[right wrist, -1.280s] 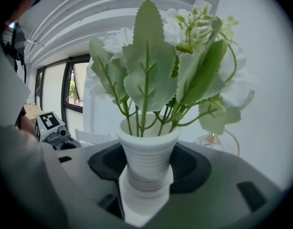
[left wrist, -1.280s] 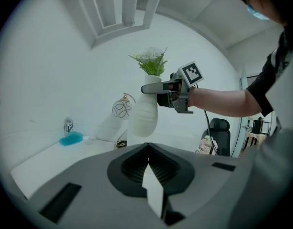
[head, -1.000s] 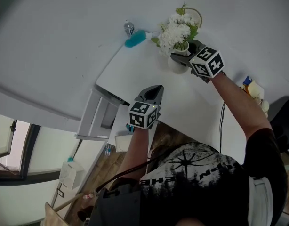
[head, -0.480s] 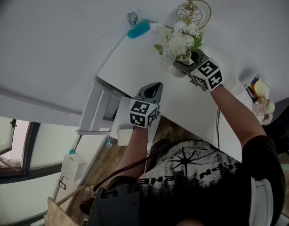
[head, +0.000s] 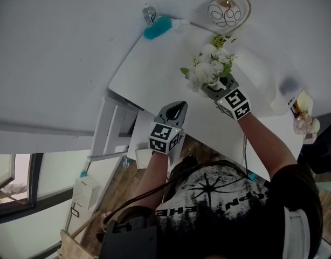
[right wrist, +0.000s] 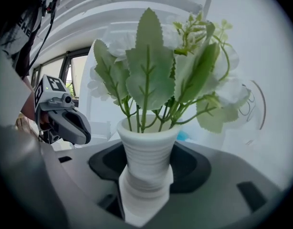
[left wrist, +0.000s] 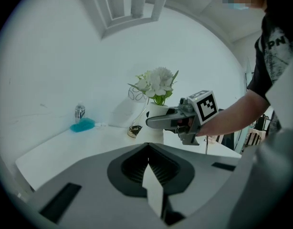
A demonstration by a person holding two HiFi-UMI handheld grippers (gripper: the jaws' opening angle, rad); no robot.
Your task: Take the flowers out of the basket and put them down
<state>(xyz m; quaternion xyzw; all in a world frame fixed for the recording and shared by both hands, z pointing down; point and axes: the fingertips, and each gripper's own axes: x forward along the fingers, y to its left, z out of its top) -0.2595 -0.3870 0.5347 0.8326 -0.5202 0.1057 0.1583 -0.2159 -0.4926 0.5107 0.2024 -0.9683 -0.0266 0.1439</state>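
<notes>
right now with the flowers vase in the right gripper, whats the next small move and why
Probably lower the right gripper straight down until the white vase stands on the table. Its jaws clamp the vase, already clear of the basket; table contact isn't evident.

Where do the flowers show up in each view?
Head view: upper right of centre, flowers held in the right claw.
Left gripper view: upper centre, just above the right claw.
Right gripper view: they fill the centre, with their pot clamped in this claw.
Shared landmark: teal duster.
</notes>
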